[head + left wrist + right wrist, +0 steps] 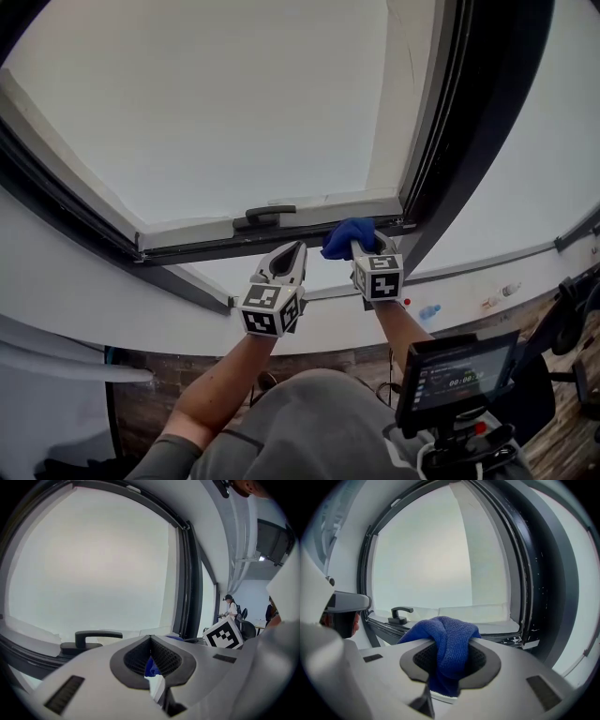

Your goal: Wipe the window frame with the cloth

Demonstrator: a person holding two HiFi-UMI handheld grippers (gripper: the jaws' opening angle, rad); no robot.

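Right hand-held gripper (449,649) clamps cloth (440,630); head view hides jaws.

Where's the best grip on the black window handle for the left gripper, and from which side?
On the black handle, take the lever bar near its free end, toward the cloth. It lies level along the lower window frame, standing off its base, so probably come from the room side with one jaw above and one below. The left gripper is shut; open it first.
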